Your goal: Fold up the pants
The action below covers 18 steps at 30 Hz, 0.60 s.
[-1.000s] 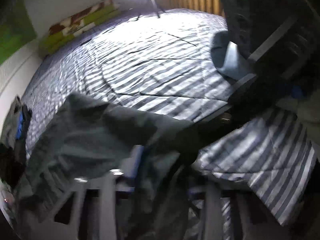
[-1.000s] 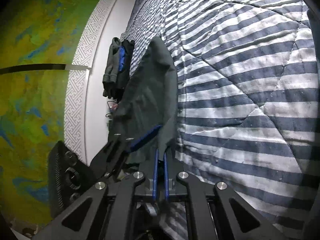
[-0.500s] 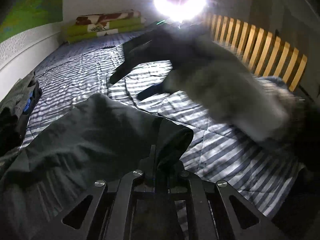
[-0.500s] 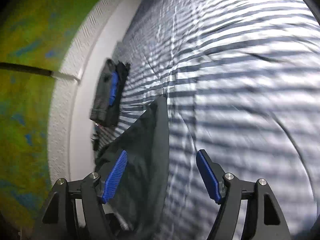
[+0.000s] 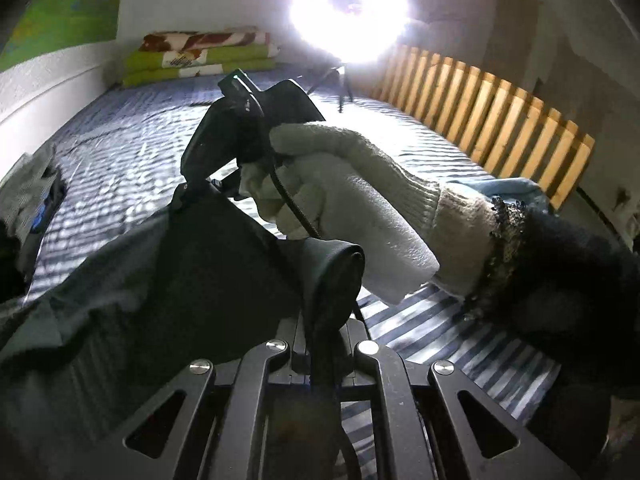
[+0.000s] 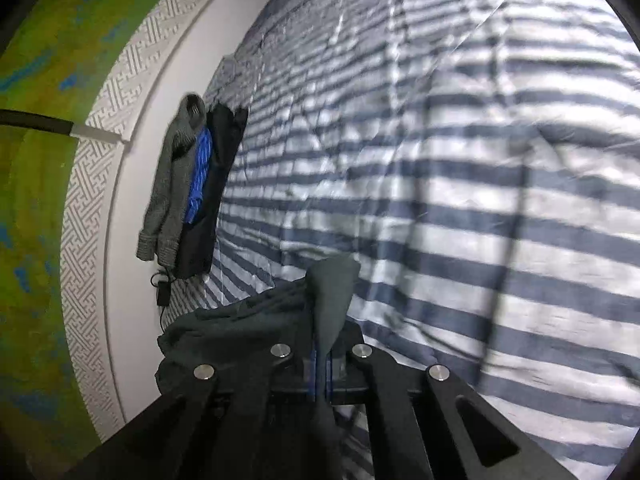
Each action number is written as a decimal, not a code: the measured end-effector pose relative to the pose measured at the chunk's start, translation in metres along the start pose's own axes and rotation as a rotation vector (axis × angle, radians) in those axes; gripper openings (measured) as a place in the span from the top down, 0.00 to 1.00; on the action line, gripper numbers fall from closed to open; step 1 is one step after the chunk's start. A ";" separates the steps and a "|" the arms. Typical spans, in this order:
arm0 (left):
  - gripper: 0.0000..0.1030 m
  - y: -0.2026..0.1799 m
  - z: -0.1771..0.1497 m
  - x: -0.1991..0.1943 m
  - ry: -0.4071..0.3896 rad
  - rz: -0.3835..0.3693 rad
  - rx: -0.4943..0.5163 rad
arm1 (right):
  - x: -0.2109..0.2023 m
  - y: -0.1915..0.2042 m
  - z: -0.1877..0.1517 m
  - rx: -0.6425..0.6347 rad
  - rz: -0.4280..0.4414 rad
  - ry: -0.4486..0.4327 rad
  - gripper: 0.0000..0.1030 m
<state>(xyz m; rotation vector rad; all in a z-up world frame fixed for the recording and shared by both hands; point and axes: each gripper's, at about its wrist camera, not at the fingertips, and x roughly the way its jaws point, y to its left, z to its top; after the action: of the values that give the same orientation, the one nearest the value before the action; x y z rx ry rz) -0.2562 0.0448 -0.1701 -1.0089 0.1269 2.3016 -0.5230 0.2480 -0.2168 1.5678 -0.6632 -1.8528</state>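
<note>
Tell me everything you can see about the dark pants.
The dark pants look like soft, matte grey-green fabric, rumpled and partly lifted off the striped quilt. The left gripper is shut on one bunched fold; the right gripper, its jaws having just closed, pinches another edge that sticks up between them.

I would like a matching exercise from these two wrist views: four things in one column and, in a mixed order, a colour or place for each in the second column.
Things
1. pants
2. bedcover
3. folded blankets
4. glove

Descriptions
A. blue and white stripes
B. white knit, on the hand holding the right gripper
C. dark fabric, pinched by both the left gripper and the right one
D. green, stacked at the far end of the bed by the wall

Pairs: 1-C, 2-A, 3-D, 4-B
</note>
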 end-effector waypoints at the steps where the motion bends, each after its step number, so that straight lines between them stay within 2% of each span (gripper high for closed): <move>1: 0.95 -0.007 0.002 0.000 -0.002 -0.010 0.009 | -0.009 -0.002 -0.001 0.004 -0.011 -0.016 0.98; 6: 0.95 -0.052 0.019 0.007 -0.020 -0.102 0.058 | -0.079 -0.028 -0.020 0.018 -0.087 -0.105 0.98; 12: 0.95 -0.115 0.039 0.011 -0.050 -0.220 0.101 | -0.176 -0.073 -0.054 0.096 -0.190 -0.231 0.98; 16: 0.95 -0.143 0.036 0.006 -0.038 -0.264 0.090 | -0.200 -0.090 -0.074 0.147 -0.255 -0.248 0.98; 18: 0.95 -0.147 0.031 0.001 -0.036 -0.255 0.103 | -0.206 -0.092 -0.081 0.147 -0.262 -0.255 0.98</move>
<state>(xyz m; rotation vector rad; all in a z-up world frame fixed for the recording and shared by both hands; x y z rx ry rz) -0.1926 0.1737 -0.1269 -0.8768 0.0951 2.0584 -0.4328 0.4623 -0.1569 1.5868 -0.7503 -2.2710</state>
